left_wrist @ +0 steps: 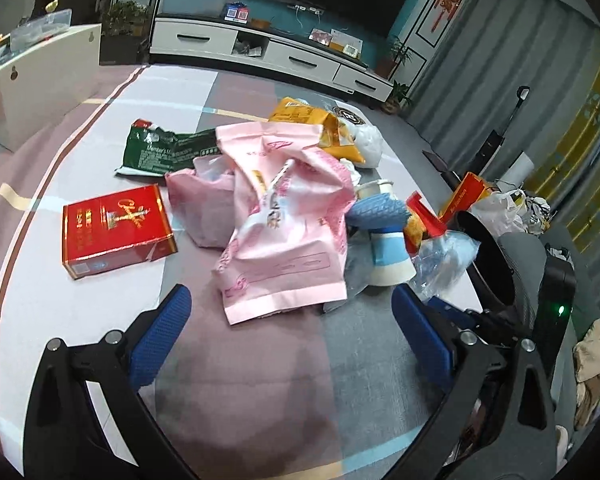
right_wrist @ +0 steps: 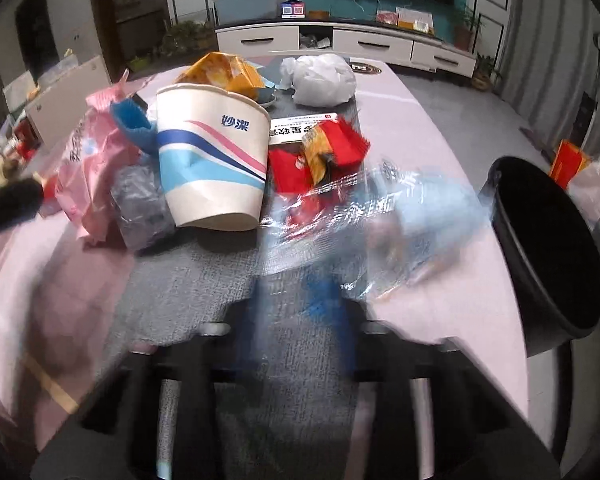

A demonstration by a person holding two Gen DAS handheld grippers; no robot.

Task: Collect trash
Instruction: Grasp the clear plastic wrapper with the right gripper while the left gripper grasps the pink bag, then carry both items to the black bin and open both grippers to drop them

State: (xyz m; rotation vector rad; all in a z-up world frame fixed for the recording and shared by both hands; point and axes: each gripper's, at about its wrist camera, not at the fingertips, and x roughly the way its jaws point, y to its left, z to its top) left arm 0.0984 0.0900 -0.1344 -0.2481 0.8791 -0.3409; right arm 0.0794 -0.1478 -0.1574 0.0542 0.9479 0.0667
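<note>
My left gripper gapes before the pink bag; right gripper pinches the clear wrapper beside the bin.

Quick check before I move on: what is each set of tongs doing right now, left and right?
Left tongs: open, holding nothing, above the patchwork tablecloth.
Right tongs: closed on the crinkled clear plastic wrapper.

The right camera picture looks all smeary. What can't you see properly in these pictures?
- Right gripper: motion blur; clear plastic wrap covers its fingers, so grip unclear.
- Black bin: inside too dark, both views.
- Pink bag: hides trash beneath, left view.
- Paper cup: contents hidden by its wall.
</note>
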